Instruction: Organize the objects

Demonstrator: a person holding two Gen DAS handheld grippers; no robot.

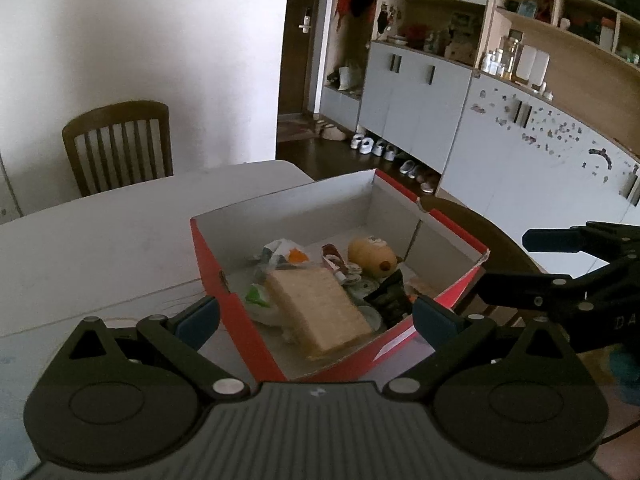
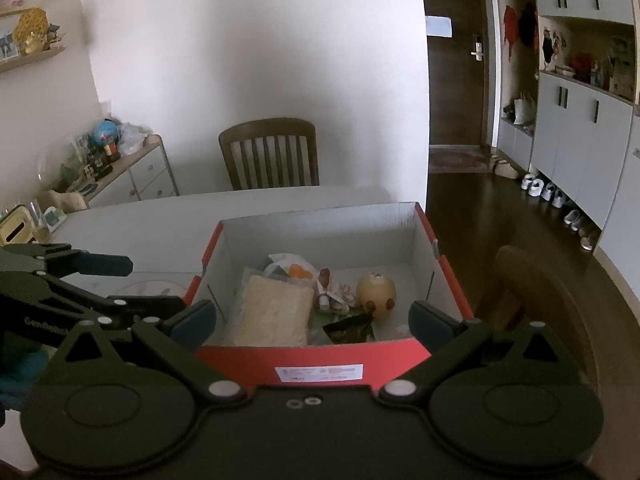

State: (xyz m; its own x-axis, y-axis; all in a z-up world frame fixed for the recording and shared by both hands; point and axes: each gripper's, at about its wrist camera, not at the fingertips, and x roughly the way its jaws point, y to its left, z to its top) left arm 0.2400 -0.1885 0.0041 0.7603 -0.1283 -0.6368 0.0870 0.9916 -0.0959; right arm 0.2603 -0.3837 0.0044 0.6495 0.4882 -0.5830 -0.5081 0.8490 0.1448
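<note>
A red cardboard box (image 1: 256,336) with a white inside stands on the white table (image 1: 100,240). It also shows in the right wrist view (image 2: 320,354). In it lie a beige wafer-like pack (image 1: 320,308) (image 2: 276,312), a tan round plush toy (image 1: 370,258) (image 2: 376,290), a dark snack packet (image 1: 390,294) (image 2: 352,328) and several small wrappers (image 2: 290,266). My left gripper (image 1: 314,316) is open and empty, just above the box's near corner. My right gripper (image 2: 312,320) is open and empty, above the box's near wall. Each gripper shows at the edge of the other's view.
A wooden chair (image 2: 270,156) stands at the table's far side. Another chair back (image 2: 524,292) is beside the box on the right. A drawer unit with clutter (image 2: 132,168) is at the left wall. Grey cabinets (image 1: 420,104) and shoes (image 2: 544,190) line the right.
</note>
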